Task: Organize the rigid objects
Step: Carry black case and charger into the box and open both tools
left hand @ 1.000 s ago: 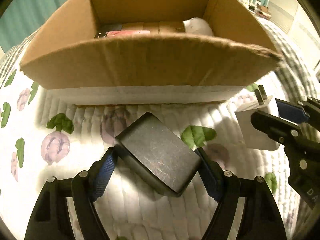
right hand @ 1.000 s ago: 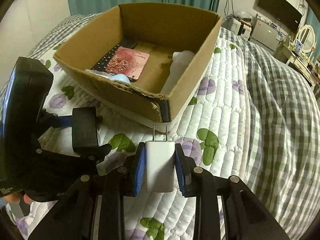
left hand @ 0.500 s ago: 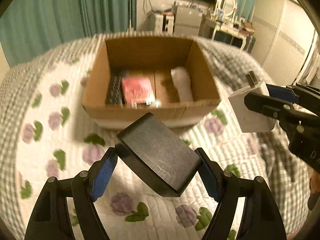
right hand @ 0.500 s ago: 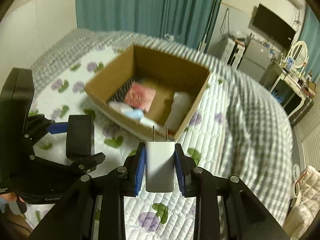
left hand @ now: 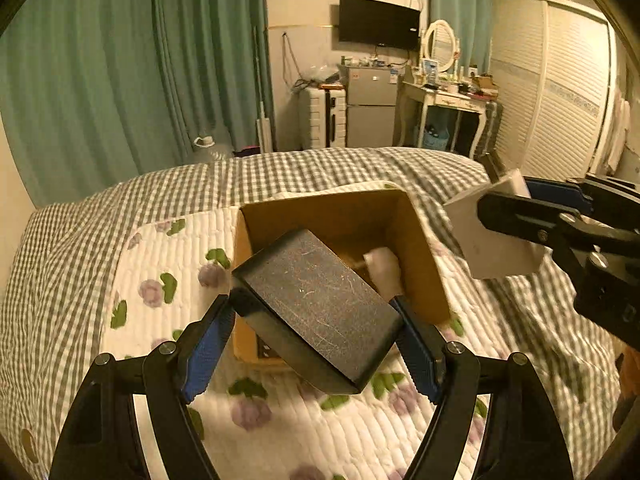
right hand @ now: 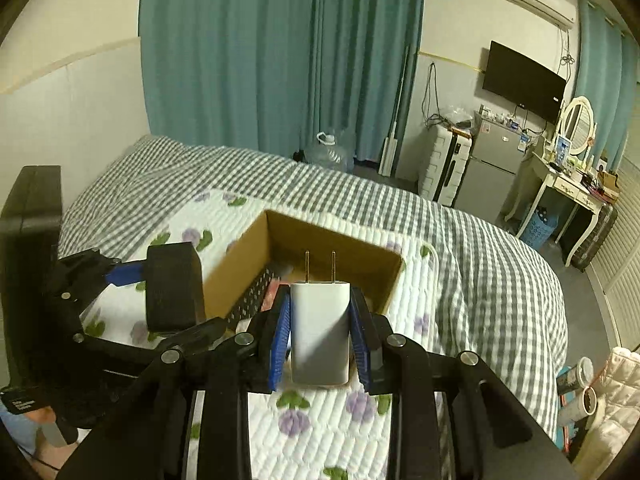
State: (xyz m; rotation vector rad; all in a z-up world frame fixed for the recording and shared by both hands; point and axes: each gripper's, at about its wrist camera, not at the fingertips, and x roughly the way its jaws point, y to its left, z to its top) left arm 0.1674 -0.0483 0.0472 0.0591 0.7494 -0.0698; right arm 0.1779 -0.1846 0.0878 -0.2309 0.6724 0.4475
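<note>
- Looking along the left tool (left hand: pixel 316 334): its blue-padded fingers (left hand: pixel 206 346) are clenched on a black rectangular block (left hand: pixel 316 308), which sits tilted between them, one corner toward the camera. Ahead of and below the tool, an open cardboard box (left hand: pixel 420 256) rests on the bed (left hand: pixel 160 208), on a white quilt printed with purple flowers. A white object (left hand: pixel 382 266) lies inside the box, past the block's far edge. To the right, the right tool (left hand: pixel 516 208) grips a white wall charger (left hand: pixel 496 240), held apart from the block.
- Looking along the right tool (right hand: pixel 320 336): its fingers (right hand: pixel 280 334) are pressed against both sides of the white wall charger (right hand: pixel 320 332), upright with two metal prongs pointing away from the camera. Directly ahead lies the cardboard box (right hand: pixel 236 276), a dark item with rows of keys visible inside it. To the left, the left tool (right hand: pixel 120 274) holds the black rectangular block (right hand: pixel 172 292) beside the box's near left wall.
</note>
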